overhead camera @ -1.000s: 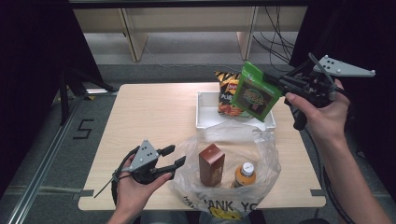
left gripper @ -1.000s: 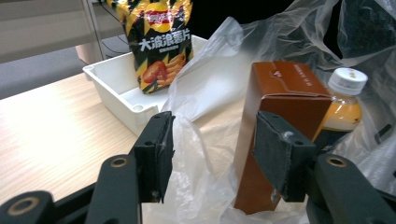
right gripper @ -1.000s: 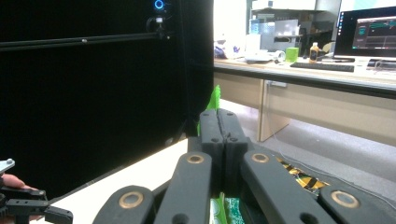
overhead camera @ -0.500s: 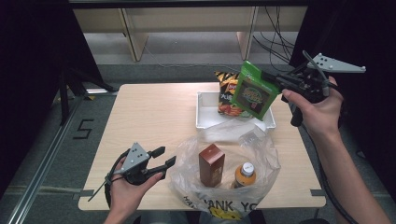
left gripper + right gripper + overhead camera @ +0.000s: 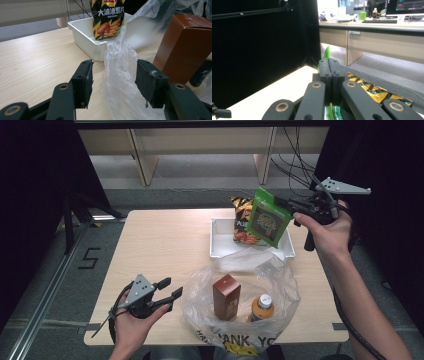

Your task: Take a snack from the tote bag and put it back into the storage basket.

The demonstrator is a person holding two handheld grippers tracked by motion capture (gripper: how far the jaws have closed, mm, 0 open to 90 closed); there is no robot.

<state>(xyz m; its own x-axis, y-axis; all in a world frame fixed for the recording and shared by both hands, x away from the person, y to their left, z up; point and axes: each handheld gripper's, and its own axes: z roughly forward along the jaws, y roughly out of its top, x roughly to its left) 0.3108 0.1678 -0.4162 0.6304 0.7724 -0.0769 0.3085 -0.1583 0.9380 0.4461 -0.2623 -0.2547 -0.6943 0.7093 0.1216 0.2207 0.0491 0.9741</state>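
high view: my right gripper [image 5: 295,212] is clamped on the edge of the green snack packet [image 5: 268,217], which hangs in the air above the white tray [image 5: 218,245], in front of the orange chip bag [image 5: 241,222] standing in it. the plastic bag [image 5: 240,295] lies at about 7 o'clock from the packet, its mouth facing up, with the brown carton [image 5: 226,295] and the orange bottle [image 5: 262,307] already inside. the packet's long axis runs tilted, upper corner toward 11 o'clock. the right hand is the one carrying it; my left gripper [image 5: 170,290] sits at 9 o'clock of the bag, nearer its rim.

left gripper view: the jaws stand apart with a fold of the bag film rising between them, not pinched.

right gripper view: the jaws are pressed together on the green edge [image 5: 326,53].

against a second ago, the packet has come down and toward the bag, and the left hand has sunk slightly.
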